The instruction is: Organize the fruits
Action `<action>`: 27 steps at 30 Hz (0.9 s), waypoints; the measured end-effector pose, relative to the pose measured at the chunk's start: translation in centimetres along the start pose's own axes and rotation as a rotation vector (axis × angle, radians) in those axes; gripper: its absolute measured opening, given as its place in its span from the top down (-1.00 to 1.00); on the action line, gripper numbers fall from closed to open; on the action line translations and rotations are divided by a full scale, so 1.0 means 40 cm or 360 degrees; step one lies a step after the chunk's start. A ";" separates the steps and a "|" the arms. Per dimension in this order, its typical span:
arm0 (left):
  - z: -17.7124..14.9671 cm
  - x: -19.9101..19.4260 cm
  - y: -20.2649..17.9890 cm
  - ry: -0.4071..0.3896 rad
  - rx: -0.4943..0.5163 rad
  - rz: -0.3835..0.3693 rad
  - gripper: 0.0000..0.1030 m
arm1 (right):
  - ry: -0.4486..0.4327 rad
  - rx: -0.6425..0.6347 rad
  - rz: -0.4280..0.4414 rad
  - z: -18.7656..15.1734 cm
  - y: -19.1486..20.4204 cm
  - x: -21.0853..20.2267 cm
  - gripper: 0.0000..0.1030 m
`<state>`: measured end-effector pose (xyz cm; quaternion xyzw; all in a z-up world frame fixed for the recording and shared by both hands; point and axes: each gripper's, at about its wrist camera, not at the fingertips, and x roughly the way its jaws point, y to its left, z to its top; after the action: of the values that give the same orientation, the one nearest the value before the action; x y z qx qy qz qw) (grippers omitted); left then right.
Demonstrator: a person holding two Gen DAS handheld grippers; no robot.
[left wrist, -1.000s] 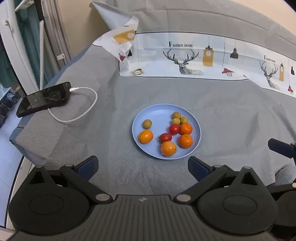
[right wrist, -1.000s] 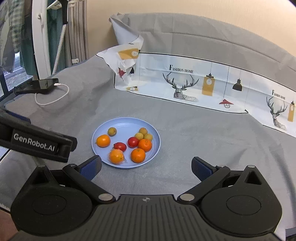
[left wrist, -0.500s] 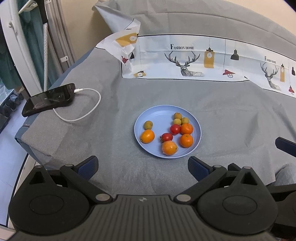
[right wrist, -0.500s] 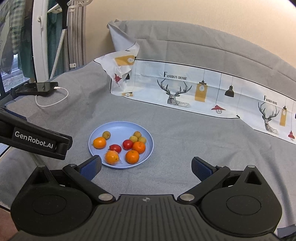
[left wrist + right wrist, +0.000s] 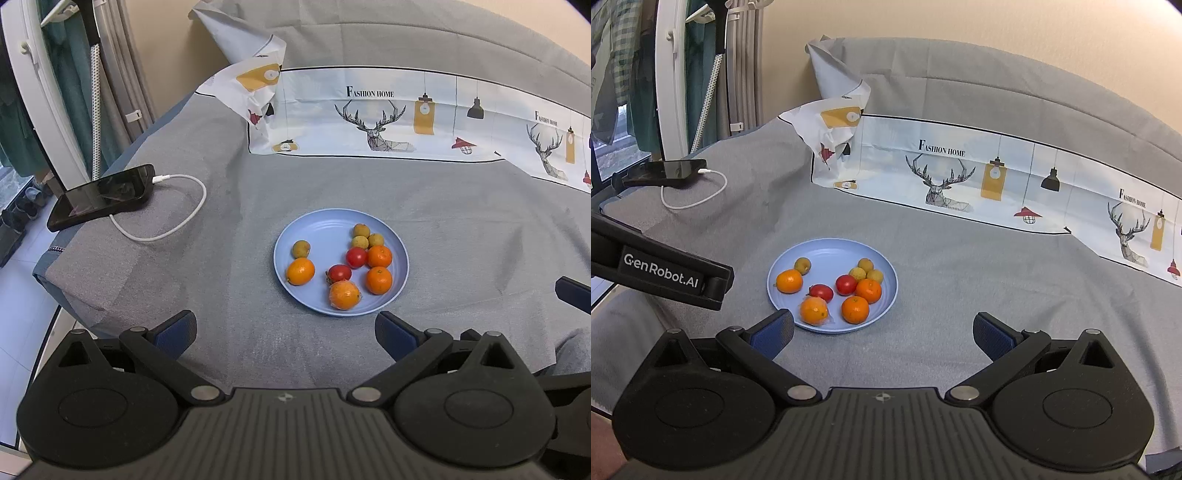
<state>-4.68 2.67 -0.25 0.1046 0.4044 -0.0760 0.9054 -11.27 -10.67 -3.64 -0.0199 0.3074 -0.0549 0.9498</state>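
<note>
Low in the frame, the left hand-held gripper (image 5: 284,330) and right hand-held gripper (image 5: 882,330) both hang spread wide, holding nothing. Just beyond, mid-frame, the round pale-blue plastic plate (image 5: 317,230) on the grey bed cover (image 5: 461,229) carries small oranges (image 5: 378,280), red tomatoes (image 5: 356,257) and yellowish fruits (image 5: 301,249). They look light, round, prone to rolling; the tomatoes probably bruise, so pinch gently across the middle. Upper left lies a black phone (image 5: 101,195) with white cable (image 5: 177,218), well clear.

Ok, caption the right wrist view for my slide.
Open right claw above a blue plate of mixed fruit on grey cloth.
</note>
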 end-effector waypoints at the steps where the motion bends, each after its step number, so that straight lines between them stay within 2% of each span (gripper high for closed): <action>1: 0.000 0.000 0.000 0.0001 0.0001 -0.0001 -0.99 | 0.0001 0.0001 0.0001 0.000 0.000 0.001 -0.99; 27: -0.002 0.005 -0.002 0.0003 0.0013 0.0019 -0.99 | 0.0008 0.0003 0.0001 -0.001 -0.002 0.006 -0.99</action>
<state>-4.62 2.58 -0.47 0.1106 0.4042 -0.0722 0.9051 -11.11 -10.77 -3.83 -0.0187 0.3098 -0.0549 0.9490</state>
